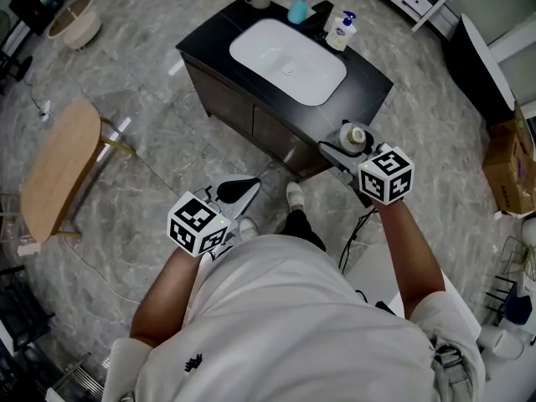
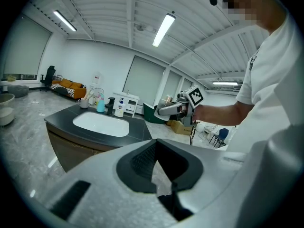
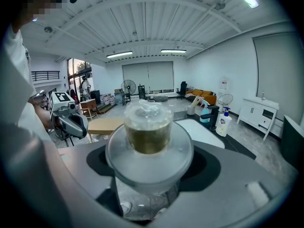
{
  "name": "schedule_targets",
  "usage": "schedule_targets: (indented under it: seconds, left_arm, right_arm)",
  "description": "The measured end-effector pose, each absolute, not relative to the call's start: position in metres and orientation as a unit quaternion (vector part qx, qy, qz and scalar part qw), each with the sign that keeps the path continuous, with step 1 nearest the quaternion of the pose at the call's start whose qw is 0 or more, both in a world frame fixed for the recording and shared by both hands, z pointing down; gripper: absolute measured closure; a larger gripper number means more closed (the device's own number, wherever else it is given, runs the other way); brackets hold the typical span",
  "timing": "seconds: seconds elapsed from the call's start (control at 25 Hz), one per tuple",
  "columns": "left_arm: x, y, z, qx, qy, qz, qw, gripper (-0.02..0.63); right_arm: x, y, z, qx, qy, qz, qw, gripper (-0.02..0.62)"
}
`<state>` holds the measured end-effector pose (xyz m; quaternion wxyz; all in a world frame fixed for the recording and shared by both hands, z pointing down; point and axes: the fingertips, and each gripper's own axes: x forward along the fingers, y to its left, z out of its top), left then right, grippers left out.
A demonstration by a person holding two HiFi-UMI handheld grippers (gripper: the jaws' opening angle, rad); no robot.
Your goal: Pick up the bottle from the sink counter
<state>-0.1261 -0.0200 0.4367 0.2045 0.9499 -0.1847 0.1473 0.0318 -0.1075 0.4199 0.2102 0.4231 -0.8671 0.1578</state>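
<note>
Counter [image 1: 368, 78]: black, smooth, low sheen. Basin [image 1: 285, 57]: glossy white. Floor [image 1: 151, 23]: polished grey marbled stone. Table [image 1: 59, 166], 9 o'clock: matt wood. Bottle [image 3: 148, 132]: clear, glossy plastic.

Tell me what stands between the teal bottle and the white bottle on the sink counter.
The black faucet stands between the teal bottle and the white bottle; the head view and right gripper view both show it.

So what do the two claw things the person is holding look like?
Both are light grey plastic with black inner parts. The left claw and the right claw each carry a white cube with black square markers. A thin black cable trails below the right one. The person wears a white short-sleeved shirt.
</note>
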Motion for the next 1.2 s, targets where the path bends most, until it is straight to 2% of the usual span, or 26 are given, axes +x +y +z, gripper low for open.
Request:
schedule_targets:
  seconds: [1.2]
  left_arm:
    - [-0.120, -0.033, 0.435, 0.948, -0.195, 0.143, 0.205, 0.600]
  right_arm:
    - [0.051, -0.119, 0.423, 0.420, -0.864, 0.166, 0.224, 0.239]
